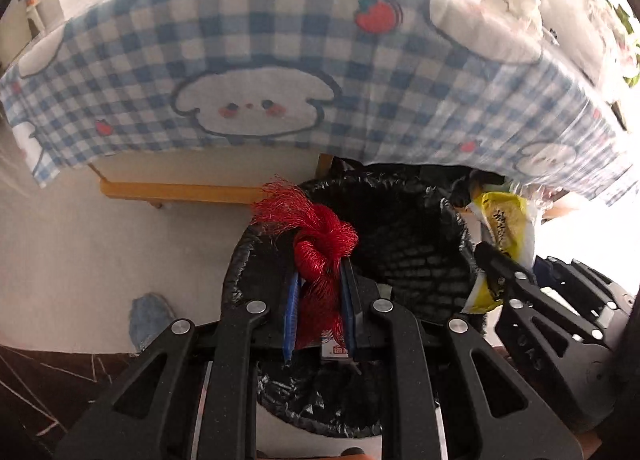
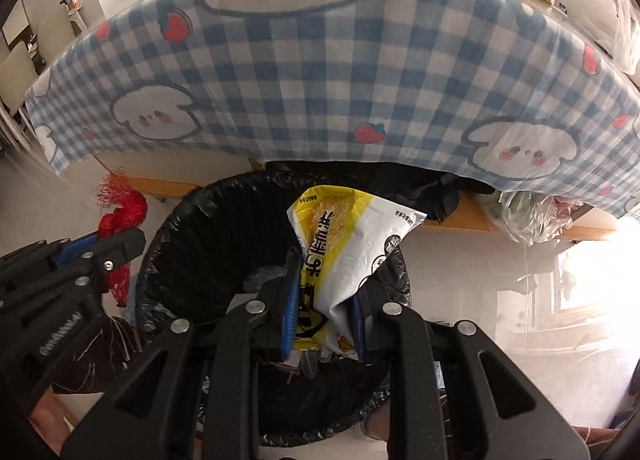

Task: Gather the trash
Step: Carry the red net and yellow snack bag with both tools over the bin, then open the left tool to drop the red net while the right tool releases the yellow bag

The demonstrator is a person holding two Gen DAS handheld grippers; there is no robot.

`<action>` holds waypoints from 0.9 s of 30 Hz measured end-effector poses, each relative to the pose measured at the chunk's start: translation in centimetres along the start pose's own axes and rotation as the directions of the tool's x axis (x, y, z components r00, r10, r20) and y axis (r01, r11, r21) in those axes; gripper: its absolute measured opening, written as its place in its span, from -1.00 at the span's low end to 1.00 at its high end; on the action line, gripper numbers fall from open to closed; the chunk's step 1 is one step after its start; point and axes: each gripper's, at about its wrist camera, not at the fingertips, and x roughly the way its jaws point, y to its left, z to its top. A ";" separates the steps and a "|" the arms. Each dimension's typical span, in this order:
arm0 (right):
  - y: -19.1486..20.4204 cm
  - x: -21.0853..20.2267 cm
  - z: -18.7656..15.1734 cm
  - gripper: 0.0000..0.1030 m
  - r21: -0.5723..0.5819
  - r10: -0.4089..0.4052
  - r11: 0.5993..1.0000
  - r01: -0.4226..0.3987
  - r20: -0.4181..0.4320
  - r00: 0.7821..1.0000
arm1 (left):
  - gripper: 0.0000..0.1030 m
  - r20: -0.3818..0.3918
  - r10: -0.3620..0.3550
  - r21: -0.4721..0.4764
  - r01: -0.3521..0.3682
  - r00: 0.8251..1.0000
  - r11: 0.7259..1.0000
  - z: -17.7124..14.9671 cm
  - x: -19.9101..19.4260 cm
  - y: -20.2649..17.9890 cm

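Note:
My left gripper (image 1: 320, 284) is shut on a red mesh net bag (image 1: 320, 260) and holds it over the near left rim of a round bin lined with a black bag (image 1: 400, 228). My right gripper (image 2: 325, 292) is shut on a yellow and white snack wrapper (image 2: 344, 244) and holds it above the bin (image 2: 208, 228). The wrapper also shows in the left wrist view (image 1: 504, 224), at the bin's right side, with the right gripper's fingers (image 1: 496, 264) on it. The net bag shows at the left in the right wrist view (image 2: 120, 220).
A table with a blue checked cloth with bunny and strawberry prints (image 1: 280, 60) hangs over the far side of the bin. A wooden bar (image 1: 180, 192) runs under the table. Clear plastic bags (image 2: 532, 216) lie under the table at the right. Pale floor surrounds the bin.

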 end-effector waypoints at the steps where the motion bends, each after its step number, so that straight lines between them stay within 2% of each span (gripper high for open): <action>1: -0.2 0.3 -0.2 -0.61 0.011 0.007 1.000 -0.007 0.002 1.000 | -0.68 -0.002 0.003 -0.004 -0.003 1.000 1.000 0.0 0.4 -0.1; 4: -1.0 1.9 -1.3 -0.61 0.024 -0.025 0.999 0.025 -0.011 1.000 | -0.68 -0.002 0.030 0.006 -0.030 1.000 1.000 -0.5 2.0 -0.6; 9: -1.7 4.1 -2.5 -0.60 0.035 -0.054 0.998 0.057 -0.077 0.996 | -0.67 -0.048 0.023 0.040 -0.021 0.999 0.999 -1.5 5.1 -1.6; 17: -3.0 3.4 -3.1 -0.60 0.058 -0.060 0.996 0.063 -0.061 0.996 | -0.65 -0.098 0.017 0.076 -0.010 0.995 0.997 -2.4 8.2 -4.2; 22: -3.9 3.5 -3.6 -0.60 0.087 -0.071 0.993 0.078 -0.085 0.994 | -0.51 -0.088 0.031 0.109 -0.022 0.996 0.994 -2.5 8.2 -5.4; 24: -4.0 3.5 -3.6 -0.59 0.092 -0.069 0.993 0.076 -0.084 0.994 | -0.37 -0.092 0.021 0.091 -0.013 0.996 0.996 -2.4 8.0 -5.0; 25: -3.9 3.4 -3.5 -0.59 0.092 -0.067 0.993 0.074 -0.079 0.995 | -0.24 -0.096 0.025 0.082 -0.017 0.995 0.996 -2.3 7.9 -4.5; 27: -3.7 3.3 -3.5 -0.59 0.091 -0.058 0.994 0.065 -0.075 0.995 | -0.15 -0.096 0.032 0.070 -0.025 0.995 0.997 -2.2 7.6 -4.0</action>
